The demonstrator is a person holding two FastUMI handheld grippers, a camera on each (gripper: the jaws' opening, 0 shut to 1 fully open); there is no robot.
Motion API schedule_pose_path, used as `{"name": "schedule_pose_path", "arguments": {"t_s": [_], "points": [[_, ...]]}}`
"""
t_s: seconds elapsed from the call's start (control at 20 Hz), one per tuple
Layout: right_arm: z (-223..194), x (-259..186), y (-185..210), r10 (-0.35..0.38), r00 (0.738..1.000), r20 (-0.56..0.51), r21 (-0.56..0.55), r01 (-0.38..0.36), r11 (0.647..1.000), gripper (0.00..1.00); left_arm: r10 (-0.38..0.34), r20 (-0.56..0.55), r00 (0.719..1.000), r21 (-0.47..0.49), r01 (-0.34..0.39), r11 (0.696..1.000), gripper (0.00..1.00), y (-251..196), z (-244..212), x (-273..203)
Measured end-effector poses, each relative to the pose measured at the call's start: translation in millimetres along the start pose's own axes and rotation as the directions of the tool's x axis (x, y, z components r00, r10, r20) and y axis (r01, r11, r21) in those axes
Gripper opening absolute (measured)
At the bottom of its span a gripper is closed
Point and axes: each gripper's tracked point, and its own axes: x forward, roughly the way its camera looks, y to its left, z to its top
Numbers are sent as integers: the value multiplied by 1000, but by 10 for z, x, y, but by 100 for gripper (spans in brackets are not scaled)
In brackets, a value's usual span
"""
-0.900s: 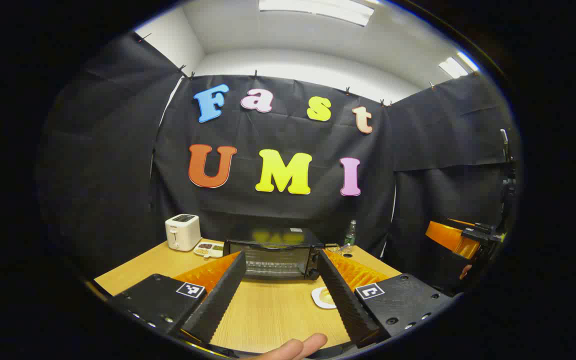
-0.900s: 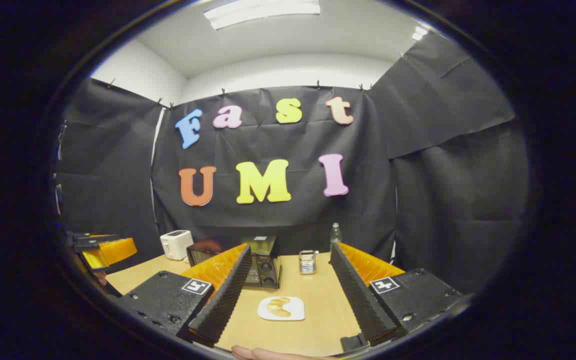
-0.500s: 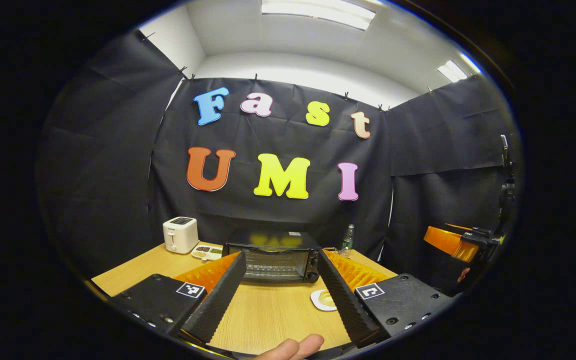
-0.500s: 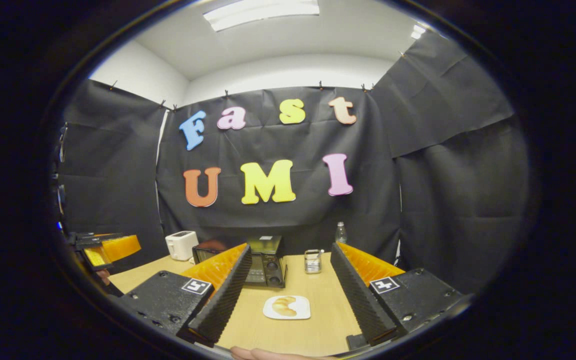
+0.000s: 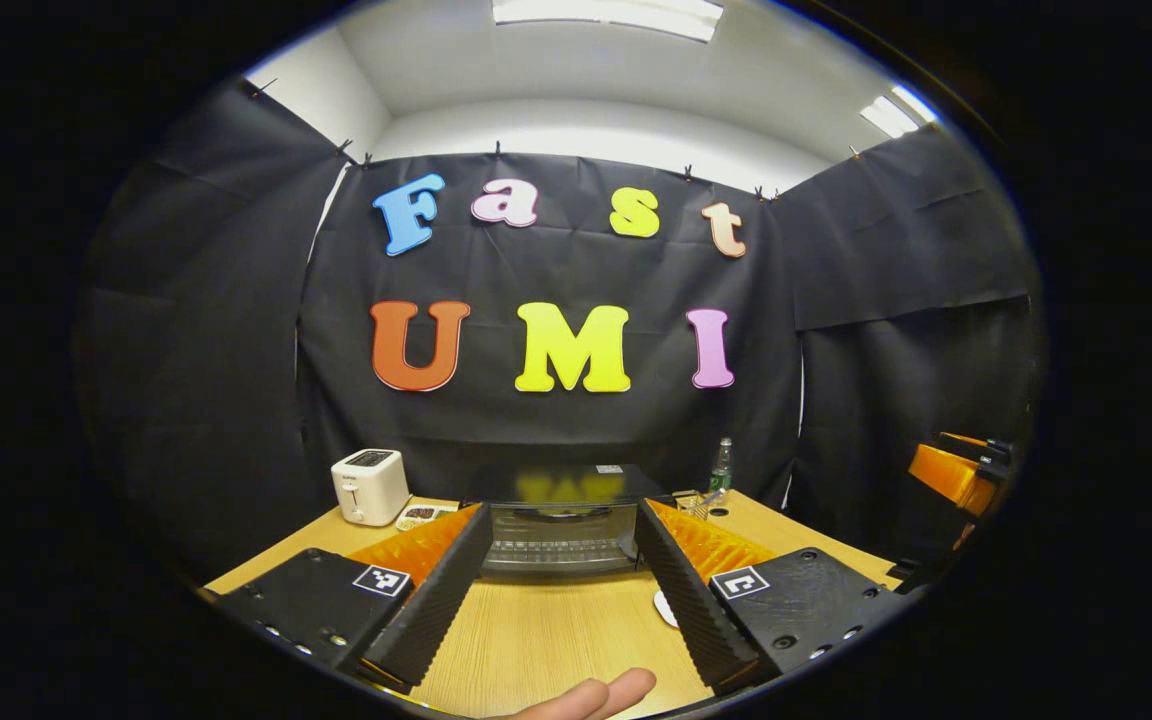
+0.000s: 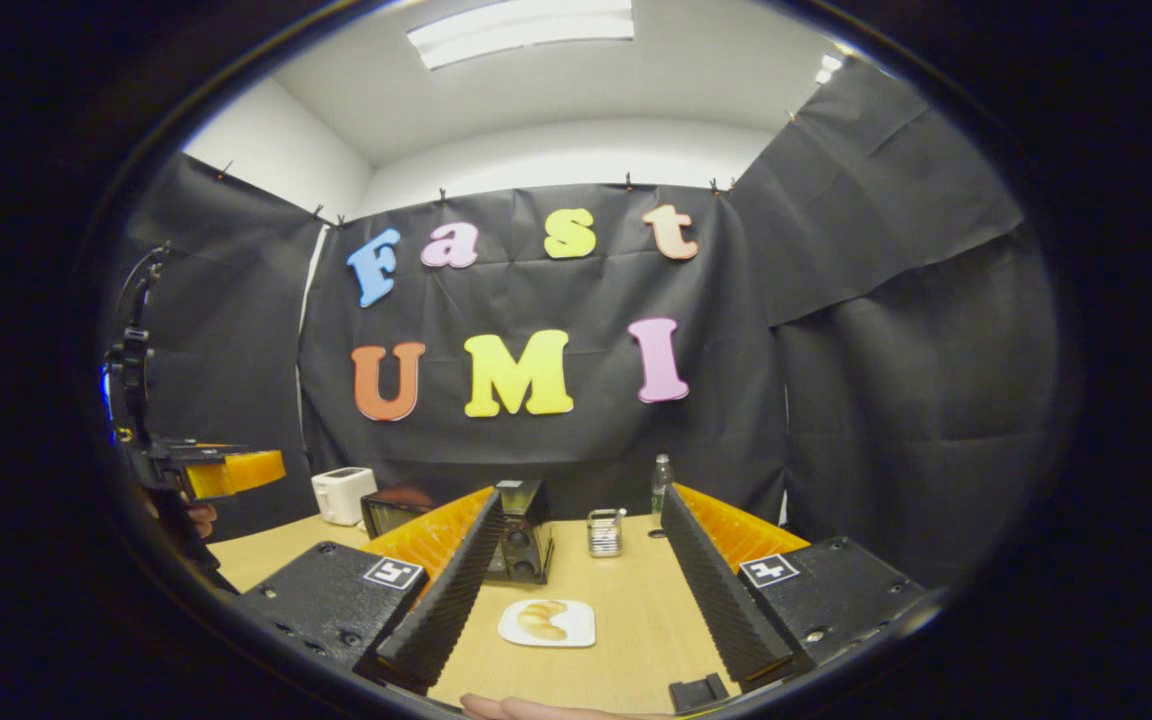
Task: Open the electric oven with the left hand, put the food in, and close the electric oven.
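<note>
The black electric oven (image 5: pixel 561 525) stands at the back of the wooden table (image 5: pixel 536 640), its door shut. It is framed straight ahead between the fingers of my left gripper (image 5: pixel 563 530), which is open and holds nothing. In the right gripper view the oven (image 6: pixel 516 540) shows from its right side. A croissant (image 6: pixel 539 620) lies on a small white plate (image 6: pixel 576 630) on the table between the fingers of my right gripper (image 6: pixel 581 525), open and above the table. The left gripper (image 6: pixel 226 470) appears far left in that view; the right gripper (image 5: pixel 956 470) appears far right in the left gripper view.
A white toaster (image 5: pixel 369 486) stands at the back left, with a small snack tray (image 5: pixel 419 515) beside it. A water bottle (image 6: pixel 660 485) and a metal rack (image 6: pixel 603 532) stand right of the oven. A person's fingertip (image 5: pixel 596 692) shows at the bottom edge.
The left gripper has moved closer to the oven and centred on it; the plate has slid behind its right finger. The right gripper has shifted slightly, with the plate now a little further left.
</note>
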Motion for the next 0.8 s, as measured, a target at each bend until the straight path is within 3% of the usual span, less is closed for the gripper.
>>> {"name": "schedule_pose_path", "arguments": {"t_s": [0.2, 0.55, 0.8], "points": [[-63, 81, -78, -8, 1000, -6, 13, 8, 1000, 96, -14, -26, 1000, 19, 15, 1000, 94, 39, 33, 527], [-201, 180, -143, -9, 999, -44, 16, 9, 1000, 97, -29, -160, 987, -85, 16, 996, 94, 175, -445, 1757], [-227, 198, -217, -18, 999, -48, 6, 18, 1000, 97, 10, -236, 972, -29, -17, 999, 94, 392, -883, 2373]]}}
